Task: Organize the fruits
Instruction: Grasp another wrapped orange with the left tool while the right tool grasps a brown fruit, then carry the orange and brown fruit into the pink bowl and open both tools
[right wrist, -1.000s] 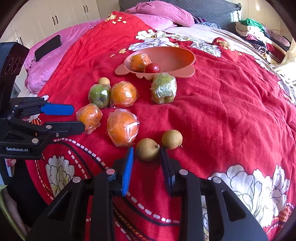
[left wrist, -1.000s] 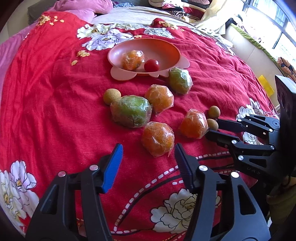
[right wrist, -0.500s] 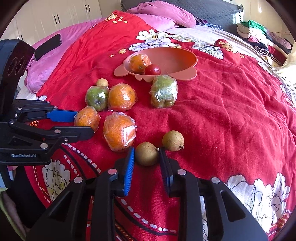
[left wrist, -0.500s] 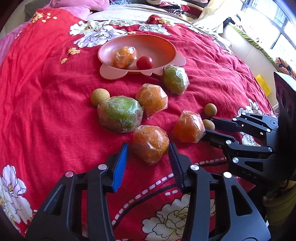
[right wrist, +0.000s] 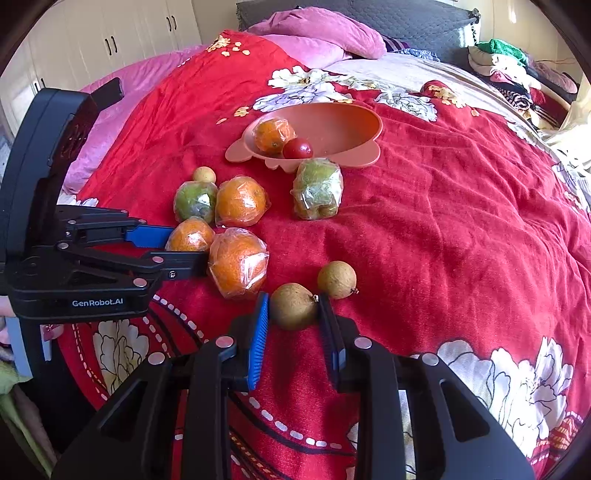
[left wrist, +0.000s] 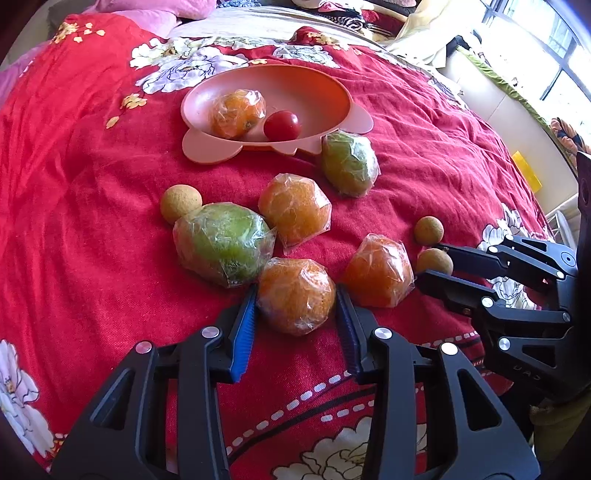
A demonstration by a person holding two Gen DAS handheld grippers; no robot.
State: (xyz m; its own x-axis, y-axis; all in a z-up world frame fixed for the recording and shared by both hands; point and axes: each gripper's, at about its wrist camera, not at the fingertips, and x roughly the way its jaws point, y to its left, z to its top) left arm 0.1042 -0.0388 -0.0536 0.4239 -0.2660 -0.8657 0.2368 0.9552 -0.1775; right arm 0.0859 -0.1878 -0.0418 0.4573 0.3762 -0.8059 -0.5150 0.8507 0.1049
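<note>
Fruits lie on a red flowered blanket (left wrist: 74,221). My left gripper (left wrist: 295,291) has a plastic-wrapped orange (left wrist: 295,295) between its blue pads, which touch both sides as the jaws are closing. In the right wrist view, my right gripper (right wrist: 293,299) is shut on a small brown round fruit (right wrist: 293,305). A pink bowl (left wrist: 343,92) farther back holds a wrapped orange (left wrist: 238,112) and a cherry tomato (left wrist: 282,125). Each gripper shows in the other's view: right gripper (left wrist: 428,262), left gripper (right wrist: 184,251).
Loose on the blanket are two green wrapped fruits (left wrist: 221,243) (left wrist: 349,162), two more wrapped oranges (left wrist: 295,214) (left wrist: 380,271) and small brown fruits (left wrist: 181,203) (left wrist: 428,229). Pink pillows (right wrist: 325,33) lie at the bed's head. White cupboards (right wrist: 110,37) stand at the left.
My left gripper moved forward and down around the nearest wrapped orange and narrowed onto it. The right gripper stayed put, closing slightly on the brown fruit.
</note>
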